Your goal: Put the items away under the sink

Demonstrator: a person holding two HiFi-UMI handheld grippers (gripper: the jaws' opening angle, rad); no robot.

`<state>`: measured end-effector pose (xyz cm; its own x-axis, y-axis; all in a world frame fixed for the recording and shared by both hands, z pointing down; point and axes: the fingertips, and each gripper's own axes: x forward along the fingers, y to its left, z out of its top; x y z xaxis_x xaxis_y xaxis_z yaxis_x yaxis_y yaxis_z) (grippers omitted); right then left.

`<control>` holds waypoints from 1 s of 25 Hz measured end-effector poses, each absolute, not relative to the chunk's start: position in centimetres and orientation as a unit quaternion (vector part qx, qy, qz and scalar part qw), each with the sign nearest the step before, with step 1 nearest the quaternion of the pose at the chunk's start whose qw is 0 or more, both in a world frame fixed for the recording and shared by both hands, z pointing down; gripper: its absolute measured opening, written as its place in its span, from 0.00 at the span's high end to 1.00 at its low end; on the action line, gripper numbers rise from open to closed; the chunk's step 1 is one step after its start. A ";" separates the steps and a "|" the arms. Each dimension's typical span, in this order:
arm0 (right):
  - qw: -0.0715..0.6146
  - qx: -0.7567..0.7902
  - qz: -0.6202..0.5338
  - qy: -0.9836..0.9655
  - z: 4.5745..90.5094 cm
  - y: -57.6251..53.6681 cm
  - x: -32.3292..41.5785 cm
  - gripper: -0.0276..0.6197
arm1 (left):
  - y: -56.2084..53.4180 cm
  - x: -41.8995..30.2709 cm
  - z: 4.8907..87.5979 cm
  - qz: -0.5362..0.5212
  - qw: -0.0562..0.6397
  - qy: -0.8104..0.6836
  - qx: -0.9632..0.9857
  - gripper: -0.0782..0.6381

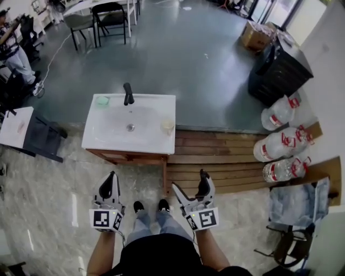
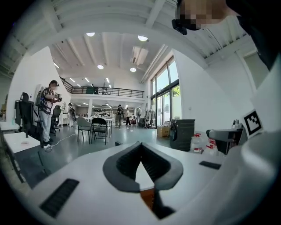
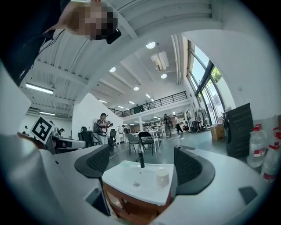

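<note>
A white sink (image 1: pixel 116 135) on a wooden cabinet (image 1: pixel 129 157) stands just ahead of my feet. Behind the basin rises a black tap (image 1: pixel 128 94). A small green item (image 1: pixel 102 100) lies at the sink's back left corner, and a pale cup (image 1: pixel 168 125) stands on its right rim. My left gripper (image 1: pixel 111 176) is held short of the cabinet's front, jaws shut and empty (image 2: pixel 140 151). My right gripper (image 1: pixel 204 174) hovers at the cabinet's right front, open and empty (image 3: pixel 140 169), looking at the sink (image 3: pixel 131 186), cup (image 3: pixel 162 177) and tap (image 3: pixel 141 160).
A wooden platform (image 1: pixel 215 156) runs right of the sink. Three large water jugs (image 1: pixel 284 143) lie at the far right beside a black bin (image 1: pixel 280 70). A chair with cloth (image 1: pixel 294 210) stands at the lower right, a dark table (image 1: pixel 32 135) at the left, folding chairs (image 1: pixel 110 16) at the back.
</note>
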<state>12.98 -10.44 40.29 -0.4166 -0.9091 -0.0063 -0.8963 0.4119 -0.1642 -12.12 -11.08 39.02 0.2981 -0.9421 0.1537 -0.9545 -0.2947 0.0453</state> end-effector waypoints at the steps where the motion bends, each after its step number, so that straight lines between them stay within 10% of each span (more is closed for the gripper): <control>1: 0.044 -0.544 -0.072 0.835 41.1 -11.1 12.8 0.22 | -12.1 -12.0 39.9 0.053 0.064 -0.583 0.808 0.88; 25: -0.049 -0.627 -0.127 0.767 64.2 -29.8 10.9 0.40 | -28.4 -5.9 61.3 0.096 0.113 -0.485 0.862 0.88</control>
<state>10.85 -29.79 64.19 -0.2094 -0.9494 0.2341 -0.9742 0.1818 -0.1341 -5.95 -28.40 61.34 0.5116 -0.8139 0.2754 -0.8574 -0.5044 0.1021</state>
